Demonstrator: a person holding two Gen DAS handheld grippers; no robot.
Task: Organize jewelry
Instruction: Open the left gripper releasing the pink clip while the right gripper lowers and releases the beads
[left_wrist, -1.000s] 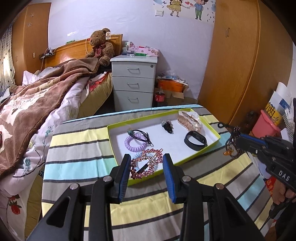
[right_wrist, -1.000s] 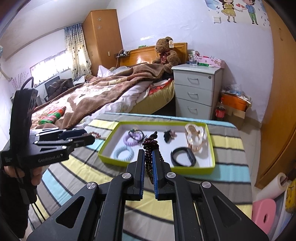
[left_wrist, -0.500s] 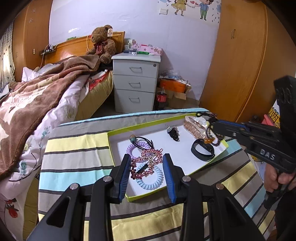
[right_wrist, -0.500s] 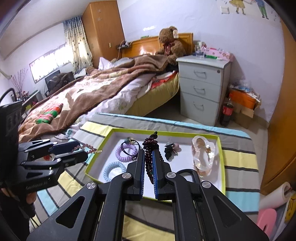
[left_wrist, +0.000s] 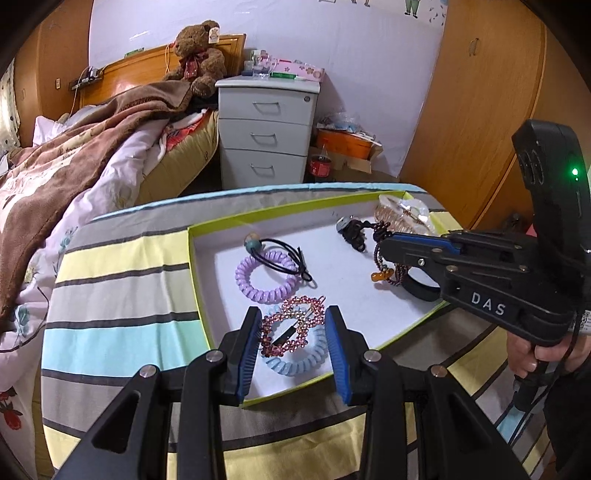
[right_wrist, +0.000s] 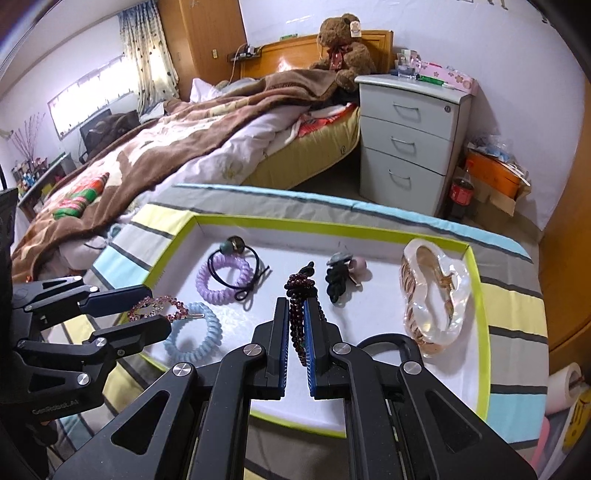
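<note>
My left gripper (left_wrist: 293, 325) is shut on a pink rhinestone hair clip (left_wrist: 291, 328), held over the near corner of the green-rimmed white tray (left_wrist: 197, 273), just above a blue coil hair tie (left_wrist: 295, 360). My right gripper (right_wrist: 297, 310) is shut on a dark red bead bracelet (right_wrist: 297, 295), which hangs over the middle of the tray (right_wrist: 478, 295). In the left wrist view the right gripper (left_wrist: 388, 245) reaches in from the right with the bracelet (left_wrist: 382, 264) dangling. In the right wrist view the left gripper (right_wrist: 147, 310) holds the clip (right_wrist: 159, 306) at the tray's left.
In the tray lie a purple coil tie (right_wrist: 221, 280), a black elastic with a bead (right_wrist: 236, 245), a black claw clip (right_wrist: 338, 277), a clear claw clip (right_wrist: 436, 295) and a black band (left_wrist: 421, 290). A striped cloth (left_wrist: 118, 295) covers the table; a bed (right_wrist: 147, 155) and nightstand (left_wrist: 267, 136) stand beyond.
Both grippers moved forward and down over the tray. The right one carried the bracelet in from beyond the tray's right edge. Both grips stayed the same.
</note>
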